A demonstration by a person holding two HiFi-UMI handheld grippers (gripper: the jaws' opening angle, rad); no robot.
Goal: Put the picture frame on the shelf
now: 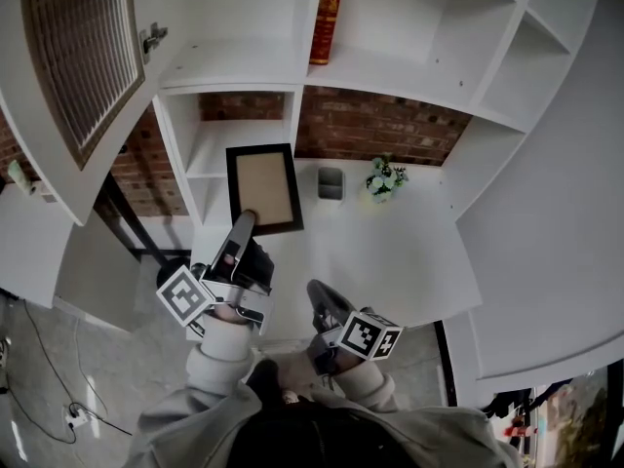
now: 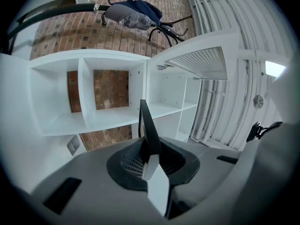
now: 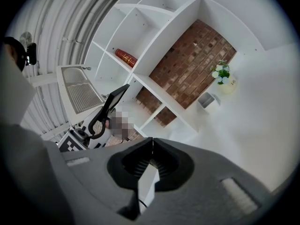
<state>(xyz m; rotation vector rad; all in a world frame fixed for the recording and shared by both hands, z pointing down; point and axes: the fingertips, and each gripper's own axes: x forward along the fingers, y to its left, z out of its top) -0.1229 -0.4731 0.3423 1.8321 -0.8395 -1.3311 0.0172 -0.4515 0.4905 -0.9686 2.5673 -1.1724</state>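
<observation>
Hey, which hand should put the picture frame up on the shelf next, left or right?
Left, I'd say. The left tongs grip the picture frame by its lower edge, facing the shelf. The right tongs are shut on nothing, back near the body.

White tabletop (image 1: 390, 252) bears a small grey rectangular container (image 1: 331, 182) and white-flowered pot plant (image 1: 383, 179); white shelf (image 1: 390, 74) above holds an upright red book (image 1: 328, 16).

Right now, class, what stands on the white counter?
A small grey holder and a pot of flowers. The picture frame, held in the left claw, covers part of the counter.
</observation>
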